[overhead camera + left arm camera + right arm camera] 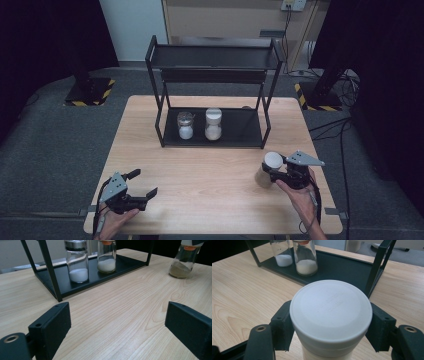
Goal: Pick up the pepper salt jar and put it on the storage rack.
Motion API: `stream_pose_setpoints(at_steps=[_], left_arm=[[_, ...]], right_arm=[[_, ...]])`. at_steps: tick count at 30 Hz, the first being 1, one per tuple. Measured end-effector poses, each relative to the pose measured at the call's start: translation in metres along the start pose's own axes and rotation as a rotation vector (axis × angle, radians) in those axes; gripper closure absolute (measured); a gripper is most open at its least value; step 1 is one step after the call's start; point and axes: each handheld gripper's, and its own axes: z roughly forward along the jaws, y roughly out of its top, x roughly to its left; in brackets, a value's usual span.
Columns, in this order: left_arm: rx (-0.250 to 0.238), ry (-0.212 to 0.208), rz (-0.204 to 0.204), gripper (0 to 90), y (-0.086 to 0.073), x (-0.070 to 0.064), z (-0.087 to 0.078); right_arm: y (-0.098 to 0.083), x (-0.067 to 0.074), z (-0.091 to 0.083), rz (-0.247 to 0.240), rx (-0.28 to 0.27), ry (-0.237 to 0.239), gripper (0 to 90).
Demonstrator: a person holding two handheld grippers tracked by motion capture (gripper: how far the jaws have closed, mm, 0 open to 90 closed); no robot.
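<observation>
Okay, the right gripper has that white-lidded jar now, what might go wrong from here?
1. The right gripper clamps the white-lidded jar high up, at the lid; the glass body below could swing or slip when lifted.
2. The rack has thin black posts near the jar; a careless move toward the lower shelf might clip one.
3. Two jars already stand on that shelf; setting this one too close could knock them.

Pretty clearly a lab or test studio rather than a home: the wooden table (215,200) is ringed by black curtains (45,35), stand bases marked with yellow-black hazard tape (90,92) are set on grey carpet, and loose cables (340,125) are trailed across it.
</observation>
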Motion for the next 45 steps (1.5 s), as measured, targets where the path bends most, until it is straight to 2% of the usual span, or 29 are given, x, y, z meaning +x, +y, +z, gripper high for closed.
stream_pose_setpoints(at_steps=[7, 12, 19, 22, 28, 39, 45], left_arm=[[0.001, -0.002, -0.006, 3.4, 0.000, 0.000, 0.001], [-0.001, -0.002, -0.008, 2.4, 0.000, 0.000, 0.001], [-0.005, -0.004, -0.012, 1.2, -0.001, 0.001, 0.000], [-0.006, -0.006, -0.013, 0.8, -0.001, 0.001, 0.000], [-0.003, -0.009, -0.013, 0.5, -0.001, 0.002, 0.001], [-0.002, -0.009, -0.015, 0.5, -0.001, 0.002, 0.000], [-0.001, -0.010, -0.014, 0.5, -0.001, 0.002, 0.000]], right_arm=[[0.004, 0.001, -0.001, -0.006, 0.014, -0.004, 33.4], [0.007, 0.000, -0.006, -0.006, 0.004, -0.003, 33.4], [0.021, 0.000, -0.011, -0.021, -0.011, 0.019, 33.5], [0.029, 0.002, -0.010, -0.042, -0.014, 0.030, 33.5], [0.049, 0.008, -0.002, -0.070, -0.003, 0.061, 33.5], [0.071, 0.018, 0.019, -0.092, 0.010, 0.113, 33.5], [0.081, 0.020, 0.031, -0.087, 0.020, 0.123, 33.5]])
